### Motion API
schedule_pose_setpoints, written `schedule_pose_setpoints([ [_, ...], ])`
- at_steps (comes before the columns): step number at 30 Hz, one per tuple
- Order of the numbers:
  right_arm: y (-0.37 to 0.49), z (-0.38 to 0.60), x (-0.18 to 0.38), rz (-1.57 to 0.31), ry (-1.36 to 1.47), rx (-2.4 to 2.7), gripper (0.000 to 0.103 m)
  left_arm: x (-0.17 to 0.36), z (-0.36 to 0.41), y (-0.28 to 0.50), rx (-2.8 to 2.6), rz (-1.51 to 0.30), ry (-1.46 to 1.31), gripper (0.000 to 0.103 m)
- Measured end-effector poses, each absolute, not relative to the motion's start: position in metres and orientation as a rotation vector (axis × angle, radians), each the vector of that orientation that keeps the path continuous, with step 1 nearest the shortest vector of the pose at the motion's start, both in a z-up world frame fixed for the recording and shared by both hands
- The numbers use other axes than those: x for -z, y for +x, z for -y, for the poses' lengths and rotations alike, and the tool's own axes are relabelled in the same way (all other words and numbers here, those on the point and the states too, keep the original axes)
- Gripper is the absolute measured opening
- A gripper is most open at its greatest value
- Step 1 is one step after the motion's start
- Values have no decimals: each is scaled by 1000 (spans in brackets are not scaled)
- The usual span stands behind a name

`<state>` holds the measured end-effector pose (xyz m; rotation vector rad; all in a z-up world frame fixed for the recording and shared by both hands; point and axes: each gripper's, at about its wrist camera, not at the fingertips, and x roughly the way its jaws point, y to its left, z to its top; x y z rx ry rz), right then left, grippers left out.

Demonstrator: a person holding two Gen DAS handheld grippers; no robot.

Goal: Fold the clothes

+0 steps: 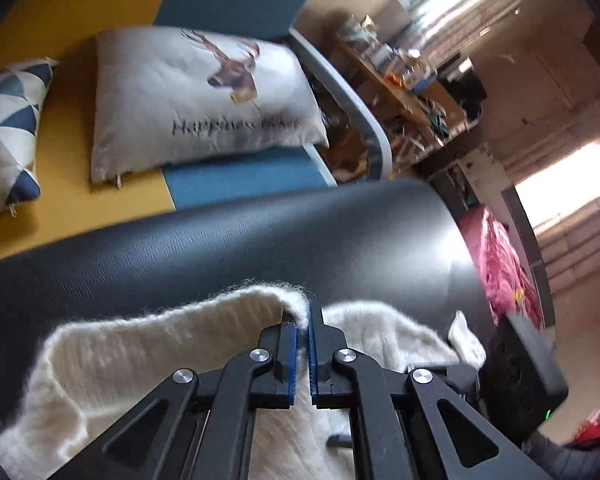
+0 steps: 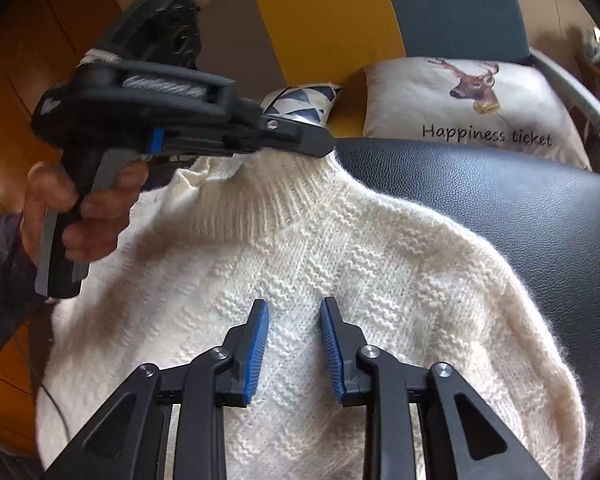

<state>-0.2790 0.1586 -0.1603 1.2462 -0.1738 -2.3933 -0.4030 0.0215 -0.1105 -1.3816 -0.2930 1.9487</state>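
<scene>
Sweater: a cream knitted sweater (image 2: 340, 264) lies spread on a black leather seat (image 2: 520, 208), its ribbed collar (image 2: 260, 196) toward the far edge of the seat, one shoulder reaching toward the right edge
Left tongs: the left tongs (image 1: 304, 322) are clenched on the collar, a fold of fuzzy cream knit pinched between the blue pads (image 1: 293, 344); in the right wrist view these tongs (image 2: 326, 145) meet the top of the collar at the seat's far edge
Collar: pulled up a little into a peak where the left tongs bite it
Left hand: a hand (image 2: 80, 216) wraps the pistol-style handle of the left tool, a dark sleeve (image 2: 0, 280) behind it, at the left edge of the seat
Right tongs: the right tongs (image 2: 294, 308) are released, the blue pads (image 2: 260, 344) standing apart over the sweater's chest, with knit showing in the gap; whether the tips touch the knit I cannot tell
Behind the seat: a white cushion (image 2: 472, 108) printed with a deer head and the words "Happiness ticket", and just beside it a smaller cushion (image 2: 300, 98) with blue and white triangles, both on a yellow and teal surface (image 2: 320, 20)
Floor: wooden boards (image 2: 16, 60) show past the left edge of the seat
Far right of the left wrist view: a cluttered shelf (image 1: 404, 76) and a pink cloth (image 1: 500, 268), both blurred
</scene>
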Motion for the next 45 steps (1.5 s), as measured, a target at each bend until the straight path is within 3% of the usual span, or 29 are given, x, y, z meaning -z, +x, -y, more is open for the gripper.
schedule_pose_setpoints([
  [3, -277, -154, 159, 143, 1245, 2407, 25, 131, -25, -413, -1985, 231, -1450, 4],
  [10, -278, -160, 161, 211, 1232, 2386, 25, 136, -20, -414, -1993, 299, -1456, 7],
  [12, -275, -158, 159, 214, 1230, 2385, 25, 128, -9, -408, -2016, 324, -1445, 17],
  [14, -274, -158, 160, 218, 1227, 2384, 25, 118, 9, -399, -2046, 380, -1414, 48],
  [15, -274, -158, 160, 222, 1226, 2383, 25, 113, 21, -393, -2057, 421, -1397, 51],
  [19, -280, -156, 155, 198, 1270, 2370, 26, 100, 68, -348, -2151, 456, -1341, 54],
  [21, -282, -151, 143, 208, 1271, 2366, 33, 104, 85, -322, -2204, 426, -1344, 55],
  [26, -313, -129, 113, 454, 1180, 2190, 34, 121, 119, -279, -2305, 395, -1344, 55],
  [31, -361, -102, 127, 733, 1294, 2008, 41, 122, 130, -275, -2328, 462, -1276, 55],
  [37, -398, -74, 165, 810, 1494, 1936, 41, 128, 120, -277, -2315, 412, -1246, 56],
  [42, -406, -49, 164, 771, 1349, 1908, 19, 132, 118, -270, -2331, 368, -1203, 56],
  [45, -415, -33, 159, 698, 1303, 1941, 15, 134, 117, -270, -2329, 372, -1200, 56],
])
